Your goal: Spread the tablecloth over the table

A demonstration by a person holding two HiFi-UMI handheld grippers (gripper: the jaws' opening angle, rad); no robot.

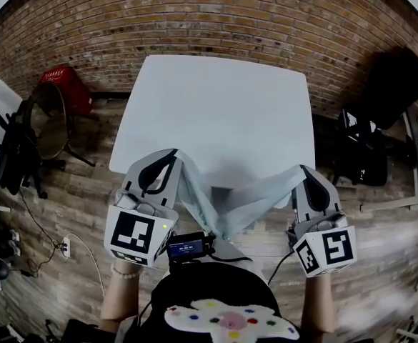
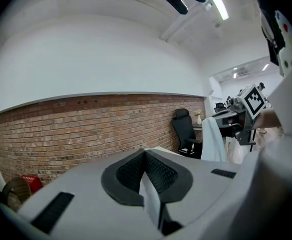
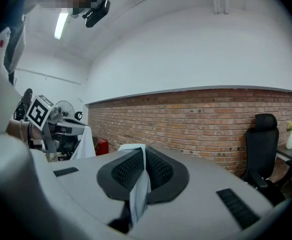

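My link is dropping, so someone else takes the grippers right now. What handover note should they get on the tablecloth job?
Grippers: the left gripper is shut on the tablecloth; the right gripper is shut on it too.
Cloth: it sags, bunched, between them at the near edge of the table.
Done: both grips.
Left: carry the cloth across the top and lay it flat.

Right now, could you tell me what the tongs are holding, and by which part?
Both hold the tablecloth: the left tongs and the right tongs each pinch a fold at one end of the bunched cloth.
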